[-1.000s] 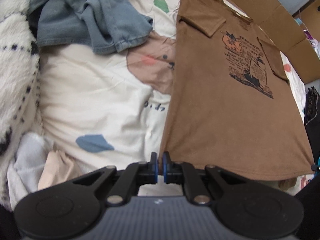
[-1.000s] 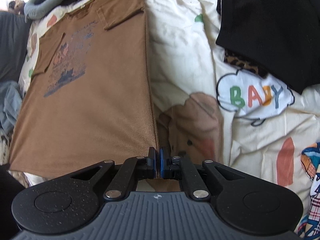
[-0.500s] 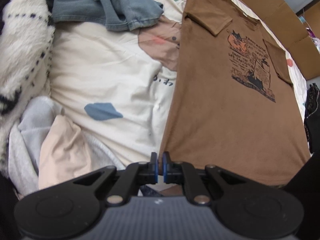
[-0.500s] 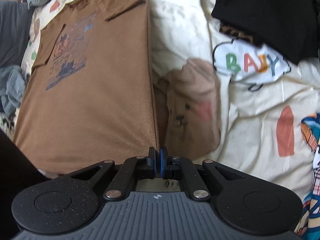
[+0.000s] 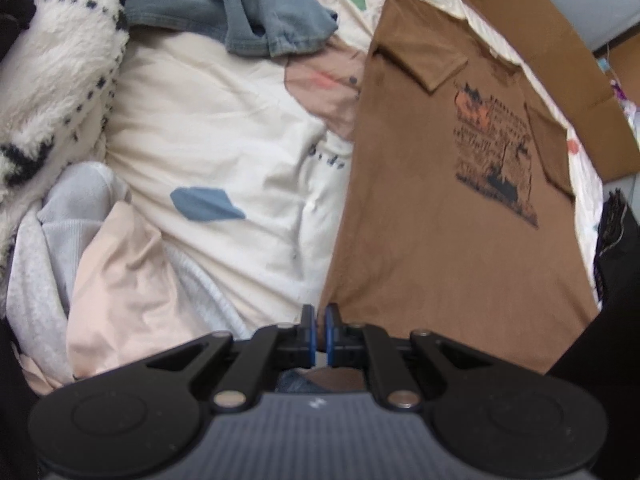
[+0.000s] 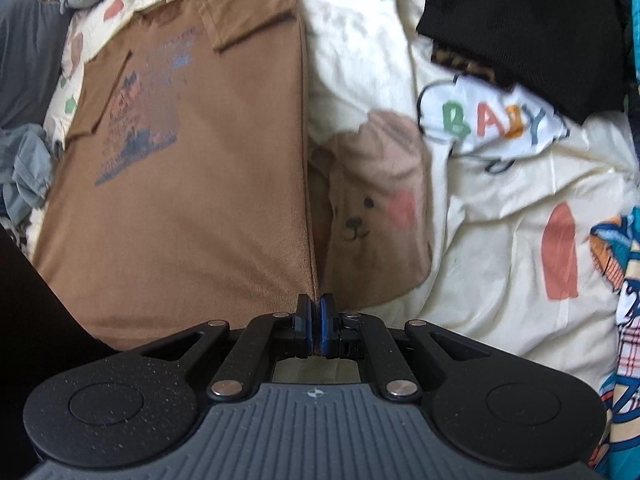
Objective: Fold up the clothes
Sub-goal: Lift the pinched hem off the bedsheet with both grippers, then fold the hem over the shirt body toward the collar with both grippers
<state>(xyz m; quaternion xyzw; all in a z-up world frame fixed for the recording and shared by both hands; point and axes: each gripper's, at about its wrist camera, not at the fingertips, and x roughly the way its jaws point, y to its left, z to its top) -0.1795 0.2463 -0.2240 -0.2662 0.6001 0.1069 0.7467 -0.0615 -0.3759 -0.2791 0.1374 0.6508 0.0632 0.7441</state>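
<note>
The brown T-shirt (image 5: 440, 240) lies spread print-up on the bed (image 5: 224, 140), sleeves tucked inward. The left claw (image 5: 319, 322) and right claw (image 6: 316, 316) each pinch a hem corner. Soft and light, it would likely sag unless held at the corners.

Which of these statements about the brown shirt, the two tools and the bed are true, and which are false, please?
1. Both tools grip the brown shirt. True: the left tool and the right tool are each shut on a bottom corner.
2. The shirt's sleeves are spread out sideways. False: both are folded in over the chest.
3. A blue-grey garment lies crumpled beyond the shirt's left side. True.
4. The black garment covers the shirt's print. False: it lies apart on the printed bed cover.
</note>
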